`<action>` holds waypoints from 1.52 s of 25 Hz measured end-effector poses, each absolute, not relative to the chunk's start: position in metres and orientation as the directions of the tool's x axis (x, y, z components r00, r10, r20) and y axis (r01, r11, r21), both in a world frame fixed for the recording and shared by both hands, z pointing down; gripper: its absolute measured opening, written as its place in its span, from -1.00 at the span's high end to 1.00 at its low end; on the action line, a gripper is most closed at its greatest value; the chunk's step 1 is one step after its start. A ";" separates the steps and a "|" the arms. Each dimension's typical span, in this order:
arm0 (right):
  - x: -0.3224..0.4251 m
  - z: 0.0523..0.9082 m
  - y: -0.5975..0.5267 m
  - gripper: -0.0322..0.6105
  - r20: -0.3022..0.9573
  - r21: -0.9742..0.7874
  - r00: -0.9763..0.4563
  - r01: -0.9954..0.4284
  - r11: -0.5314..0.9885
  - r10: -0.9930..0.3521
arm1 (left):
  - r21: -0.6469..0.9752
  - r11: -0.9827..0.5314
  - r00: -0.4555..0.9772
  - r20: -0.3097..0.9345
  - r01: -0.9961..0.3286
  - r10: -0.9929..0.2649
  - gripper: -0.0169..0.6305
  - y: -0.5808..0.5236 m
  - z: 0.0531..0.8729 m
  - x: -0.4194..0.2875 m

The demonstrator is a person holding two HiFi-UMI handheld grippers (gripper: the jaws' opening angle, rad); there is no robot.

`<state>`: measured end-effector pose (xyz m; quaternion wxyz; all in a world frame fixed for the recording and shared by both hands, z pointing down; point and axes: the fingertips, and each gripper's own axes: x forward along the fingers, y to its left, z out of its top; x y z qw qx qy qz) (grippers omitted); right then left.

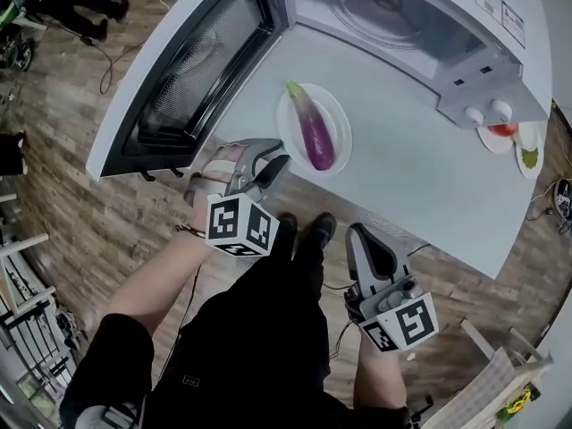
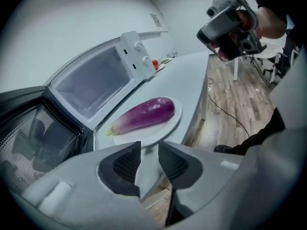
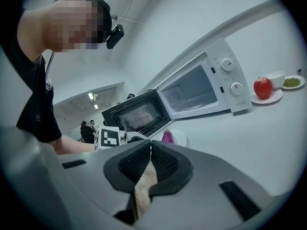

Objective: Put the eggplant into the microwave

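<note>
On the desk [image 1: 402, 168], at 1 o'clock from the left gripper [image 1: 279, 161], the eggplant [image 1: 315, 134] is laid on a plate [image 1: 334, 113] before the open microwave [image 1: 500, 56]. The left gripper is held slightly parted and the right gripper [image 1: 357, 231] closed; both are empty.

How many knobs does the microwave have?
2. Both sit on the control panel of the microwave, right of its open cavity: the upper knob, and the lower knob just beneath it. None seem hidden.

Bright even light on the pale grey rounded table [image 1: 402, 168], soft shadows, gripper views' fisheye rims bending, darkening
</note>
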<state>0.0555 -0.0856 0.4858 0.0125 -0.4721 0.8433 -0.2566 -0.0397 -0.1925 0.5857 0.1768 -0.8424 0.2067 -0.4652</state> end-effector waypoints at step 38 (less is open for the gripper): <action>0.089 0.503 -0.065 0.85 0.229 -0.461 -0.482 -0.819 0.342 -0.845 | -0.714 -0.661 0.523 0.665 0.233 -0.534 0.81 -0.224 0.594 0.049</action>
